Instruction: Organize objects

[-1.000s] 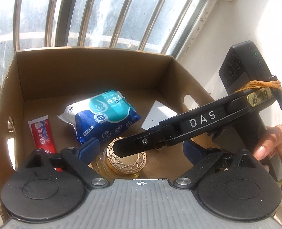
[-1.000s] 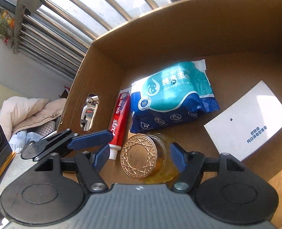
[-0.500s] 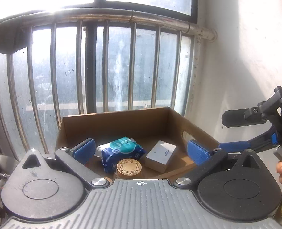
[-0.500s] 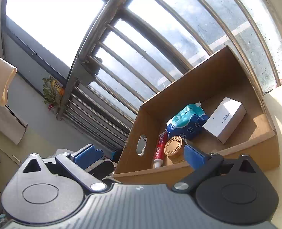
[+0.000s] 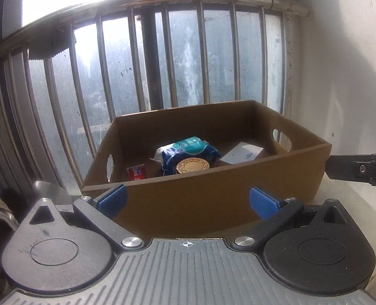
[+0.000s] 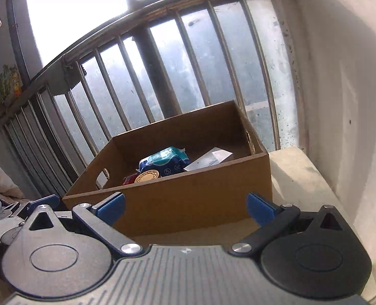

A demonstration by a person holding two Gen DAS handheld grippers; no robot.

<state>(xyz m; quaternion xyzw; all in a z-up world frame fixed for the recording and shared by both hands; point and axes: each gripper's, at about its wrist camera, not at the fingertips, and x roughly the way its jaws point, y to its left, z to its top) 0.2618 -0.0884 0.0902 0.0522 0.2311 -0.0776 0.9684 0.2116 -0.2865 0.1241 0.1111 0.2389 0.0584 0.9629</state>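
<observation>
While both grippers gape, box (image 5: 205, 198) sits beyond fingers (image 5: 111, 200).

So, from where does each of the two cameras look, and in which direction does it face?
Left wrist: sits on the left gripper, facing the brown cardboard box and barred window; its open blue-padded fingers show, with the right gripper's tip at the right edge.
Right wrist: sits on the right gripper, facing the same box from further right; its open fingers show.
Both share the box, blue wipes pack, gold jar lid and white carton.
</observation>
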